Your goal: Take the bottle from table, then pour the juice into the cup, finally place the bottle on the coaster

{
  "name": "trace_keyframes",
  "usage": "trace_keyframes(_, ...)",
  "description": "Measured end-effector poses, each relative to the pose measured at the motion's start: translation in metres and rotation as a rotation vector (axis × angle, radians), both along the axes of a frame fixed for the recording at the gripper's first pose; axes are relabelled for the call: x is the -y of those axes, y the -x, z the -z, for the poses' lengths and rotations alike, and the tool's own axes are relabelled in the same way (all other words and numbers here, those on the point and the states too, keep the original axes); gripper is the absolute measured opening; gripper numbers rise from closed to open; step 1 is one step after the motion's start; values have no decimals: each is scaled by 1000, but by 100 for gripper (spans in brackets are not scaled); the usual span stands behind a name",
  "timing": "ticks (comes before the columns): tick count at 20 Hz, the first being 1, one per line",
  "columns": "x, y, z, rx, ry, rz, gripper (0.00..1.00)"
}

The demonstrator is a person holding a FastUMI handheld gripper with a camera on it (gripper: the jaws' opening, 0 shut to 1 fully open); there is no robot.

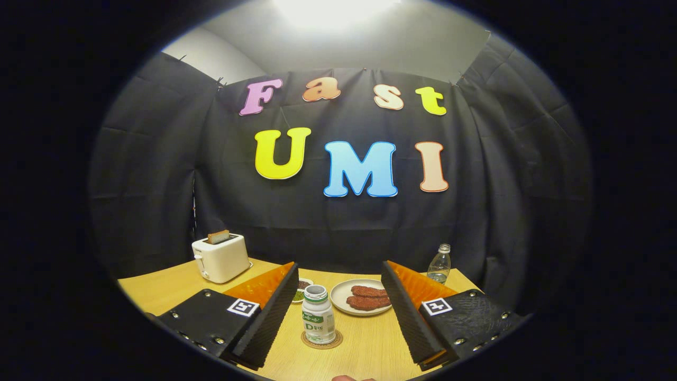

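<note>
The bottle (318, 314) is a small white plastic one with a green label and no cap on its open mouth, so I judge it light, fairly stiff in the wall but liable to give under a hard squeeze, and smooth enough to slip; with the mouth open it must stay upright until it is meant to tip. The best hold looks to be across the labelled middle of the body, below the shoulder, where the sides are straight. It stands upright on a round coaster (322, 341) on the worktop (365, 349). The tool (338, 312) has its two fingers spread wide apart and grips nothing; the bottle stands between them, nearer the left finger than the right, touching neither. Taking the bottle as the landmark: a plate (341, 297) with two reddish-brown patties lies just behind it to the right, a small dish (302, 290) of dark bits lies just behind it to the left, a toaster (220, 257) with a slice in its slot stands well behind to the left, and a clear bottle (439, 263) stands well behind to the right. I cannot pick out a cup. A fingertip shows on the near side of the bottle.
</note>
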State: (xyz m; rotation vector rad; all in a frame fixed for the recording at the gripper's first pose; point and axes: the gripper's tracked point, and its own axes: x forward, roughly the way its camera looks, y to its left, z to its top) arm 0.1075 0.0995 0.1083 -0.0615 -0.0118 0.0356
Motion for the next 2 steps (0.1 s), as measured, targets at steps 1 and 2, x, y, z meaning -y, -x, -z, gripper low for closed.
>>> trace_keyframes(1, 1, 1, 1, -1, 3, 1, 96)
trace_keyframes(2, 4, 2, 3, -2, 6, 5, 96)
